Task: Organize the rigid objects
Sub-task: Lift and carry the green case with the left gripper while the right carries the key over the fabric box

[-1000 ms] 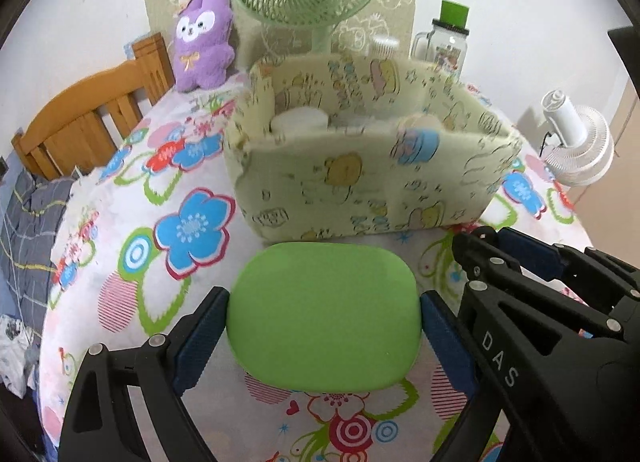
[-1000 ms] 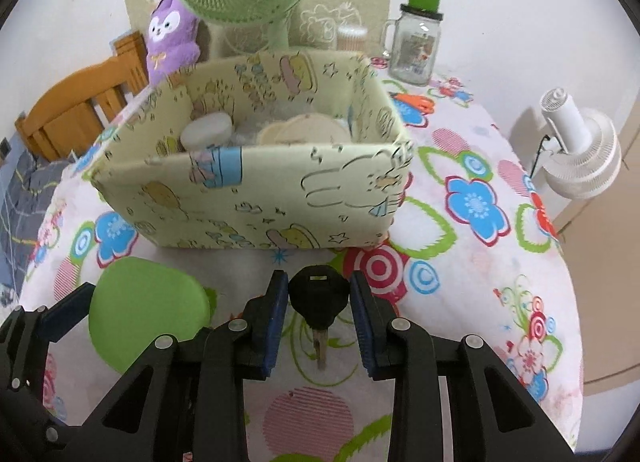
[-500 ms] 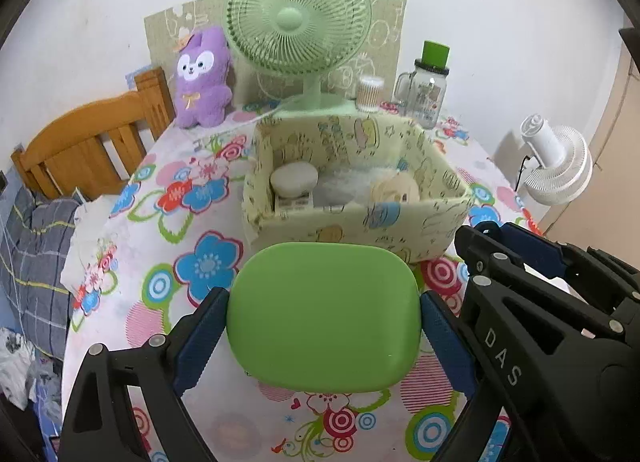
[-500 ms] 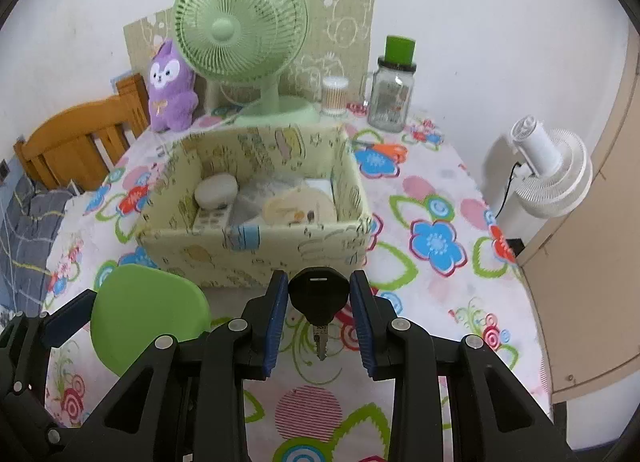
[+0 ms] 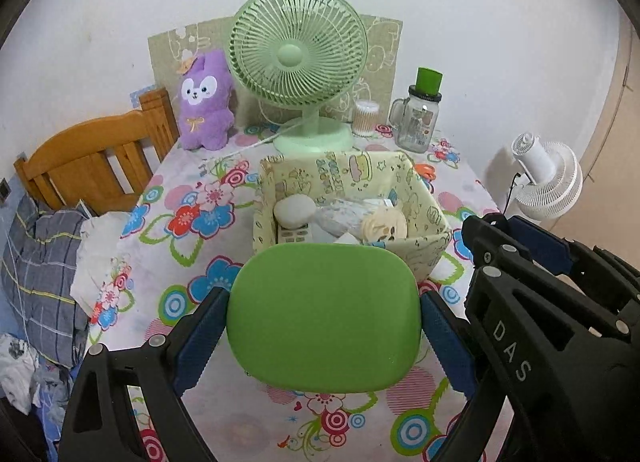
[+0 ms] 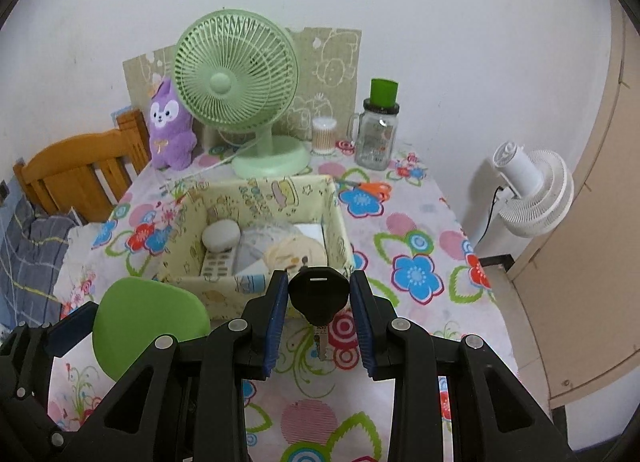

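My left gripper (image 5: 323, 316) is shut on a flat green rounded case (image 5: 324, 318), its blue pads pressing both sides. The case hangs above the flowered tablecloth, just in front of the yellow cartoon-print fabric box (image 5: 430, 246). My right gripper (image 6: 319, 300) is shut on a black-headed key (image 6: 318, 296), whose metal blade hangs down between the fingers. In the right wrist view the green case (image 6: 150, 316) shows at lower left, the fabric box (image 6: 338, 221) ahead. Inside the box lie a white round object (image 6: 221, 236), a remote, plastic wrap and a cream round item.
Behind the box stand a green desk fan (image 5: 298, 61), a purple plush (image 5: 206, 101), a cotton-swab jar (image 6: 323, 135) and a green-lidded glass mug (image 6: 378, 133). A wooden chair (image 5: 92, 165) sits left, a white fan (image 6: 532, 191) off the table's right edge.
Both grippers have risen with their loads. The box now sits lower and smaller in both views, and its inside shows from above.
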A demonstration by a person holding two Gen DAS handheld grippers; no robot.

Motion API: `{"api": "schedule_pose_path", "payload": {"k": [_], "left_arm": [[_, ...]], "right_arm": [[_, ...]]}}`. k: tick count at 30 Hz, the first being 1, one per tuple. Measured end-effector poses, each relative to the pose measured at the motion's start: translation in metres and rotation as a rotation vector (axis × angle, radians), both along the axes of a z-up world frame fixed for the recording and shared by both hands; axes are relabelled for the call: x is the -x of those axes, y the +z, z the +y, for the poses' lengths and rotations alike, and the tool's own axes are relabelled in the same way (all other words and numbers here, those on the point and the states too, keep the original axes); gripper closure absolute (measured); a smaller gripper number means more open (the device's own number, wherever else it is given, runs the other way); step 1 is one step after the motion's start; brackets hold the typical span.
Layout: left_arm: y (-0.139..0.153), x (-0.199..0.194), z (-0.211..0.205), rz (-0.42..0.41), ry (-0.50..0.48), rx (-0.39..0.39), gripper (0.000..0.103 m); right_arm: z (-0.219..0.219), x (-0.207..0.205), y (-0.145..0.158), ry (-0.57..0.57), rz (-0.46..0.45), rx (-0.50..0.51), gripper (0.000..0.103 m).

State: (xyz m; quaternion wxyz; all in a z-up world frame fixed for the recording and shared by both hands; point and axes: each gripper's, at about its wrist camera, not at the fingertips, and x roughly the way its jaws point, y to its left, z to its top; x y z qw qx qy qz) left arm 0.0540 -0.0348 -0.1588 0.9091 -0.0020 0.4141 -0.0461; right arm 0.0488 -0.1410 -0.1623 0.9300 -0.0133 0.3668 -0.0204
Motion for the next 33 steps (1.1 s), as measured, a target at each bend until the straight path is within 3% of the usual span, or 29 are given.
{"api": "schedule_pose_path", "payload": {"k": [17, 33], "left_arm": [[0.024, -0.018, 0.005, -0.031, -0.047, 0.001, 0.008], [0.023, -0.051, 0.004, -0.025, -0.117, 0.014, 0.008]], "right_arm": [[0.009, -0.014, 0.023, -0.036, -0.009, 0.003, 0.068], [0.01, -0.046, 0.021, -0.073, 0.029, -0.001, 0.068]]}}
